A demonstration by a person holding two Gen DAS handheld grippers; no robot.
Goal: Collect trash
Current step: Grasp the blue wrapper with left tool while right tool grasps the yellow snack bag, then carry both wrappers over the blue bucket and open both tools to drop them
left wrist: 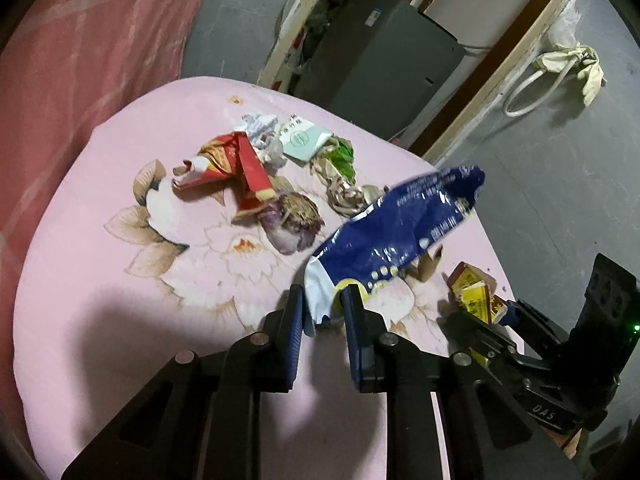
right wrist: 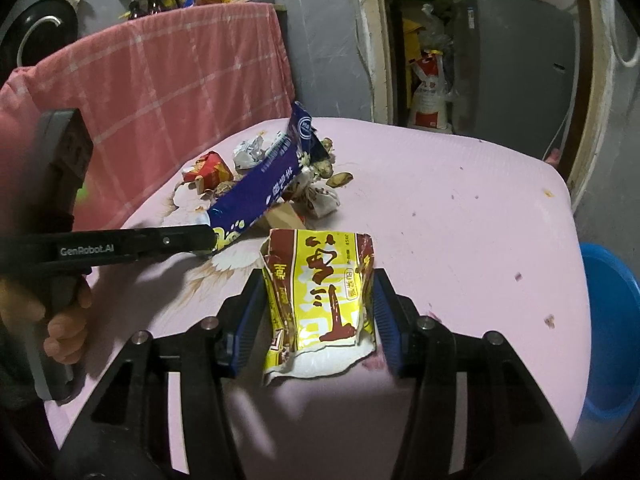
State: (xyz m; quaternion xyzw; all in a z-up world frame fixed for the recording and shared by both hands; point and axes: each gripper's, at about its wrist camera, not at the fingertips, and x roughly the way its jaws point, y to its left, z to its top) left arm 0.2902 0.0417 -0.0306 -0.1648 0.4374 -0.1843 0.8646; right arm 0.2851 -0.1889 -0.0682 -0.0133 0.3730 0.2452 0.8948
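My left gripper (left wrist: 325, 307) is shut on the end of a long blue snack wrapper (left wrist: 400, 232), which slants up off the pink table (left wrist: 100, 340); the wrapper also shows in the right wrist view (right wrist: 264, 192). My right gripper (right wrist: 318, 300) is shut on a yellow and brown packet (right wrist: 320, 300), also seen in the left wrist view (left wrist: 476, 296). A pile of trash lies further back: a red wrapper (left wrist: 236, 168), crumpled white paper (left wrist: 260, 128), a pale green packet (left wrist: 304, 140), a brown and green wrapper (left wrist: 340, 176) and a purple crumpled wrapper (left wrist: 292, 220).
A blue bin (right wrist: 612, 336) stands by the table's right edge. A pink checked cloth (right wrist: 160, 92) covers furniture behind the table. A grey appliance (right wrist: 516, 64) stands in the doorway beyond. Small crumbs dot the table's right side (right wrist: 516, 276).
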